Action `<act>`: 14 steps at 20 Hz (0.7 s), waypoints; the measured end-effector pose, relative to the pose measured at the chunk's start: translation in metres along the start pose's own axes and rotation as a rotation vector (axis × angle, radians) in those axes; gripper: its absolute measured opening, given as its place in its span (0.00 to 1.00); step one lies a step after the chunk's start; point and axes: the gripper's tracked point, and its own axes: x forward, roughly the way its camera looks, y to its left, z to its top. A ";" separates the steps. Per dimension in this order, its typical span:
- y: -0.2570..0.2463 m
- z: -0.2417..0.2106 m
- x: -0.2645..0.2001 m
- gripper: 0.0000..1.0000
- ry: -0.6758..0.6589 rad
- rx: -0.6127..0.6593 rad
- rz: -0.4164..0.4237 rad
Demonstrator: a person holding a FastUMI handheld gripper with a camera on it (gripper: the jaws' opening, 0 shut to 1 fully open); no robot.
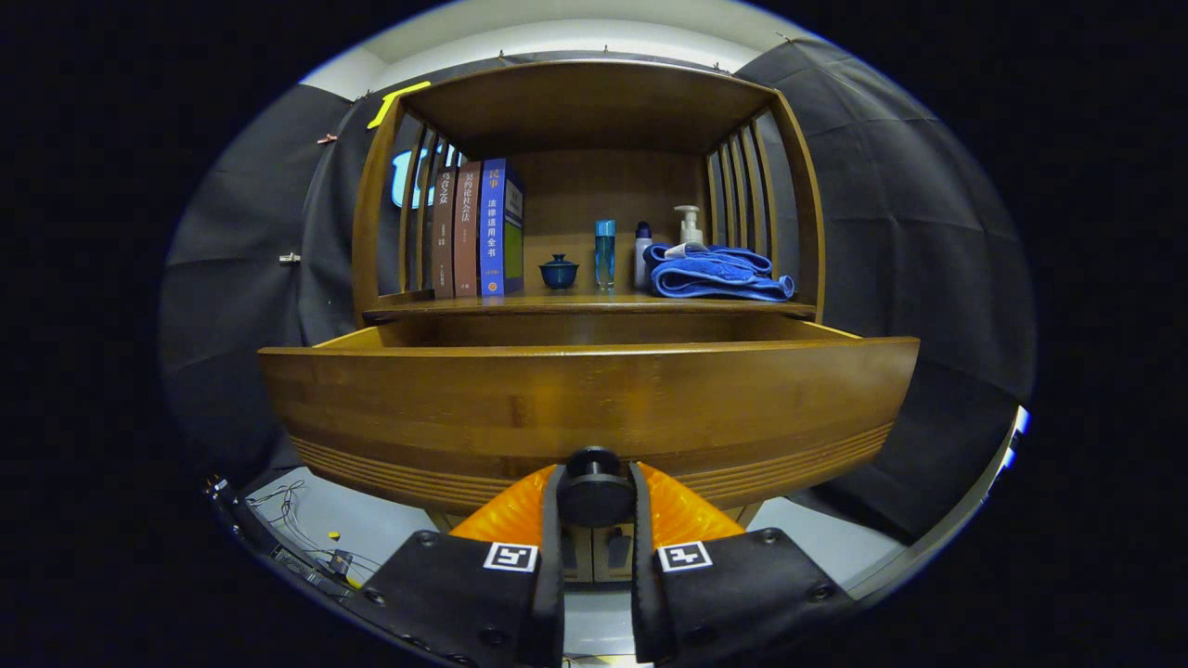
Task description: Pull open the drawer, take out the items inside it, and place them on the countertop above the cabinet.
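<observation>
The drawer [590, 408] stands pulled out of the cabinet [587, 102], its front panel just ahead of the gripper [595, 496], whose fingers are clamped on the round knob [594, 490] between them. The opening step looks done or nearly so. Its contents are hidden behind the front. Beyond it, the countertop [464, 301] carries books [475, 230], a small cup [559, 271], bottles [605, 252] and a folded blue towel [719, 274]. Next, I judge, the fingers must release the knob and rise above the front to reach inside.

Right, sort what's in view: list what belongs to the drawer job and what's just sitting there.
Job:
- wide brown wooden drawer, pulled open
- round dark drawer knob, both fingers pressing on it
- gripper
- wooden countertop

Just there:
- three upright books
- small dark blue lidded cup
- folded blue towel
- bottles
</observation>
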 end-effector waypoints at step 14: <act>-0.002 0.017 -0.037 0.96 0.022 -0.040 0.048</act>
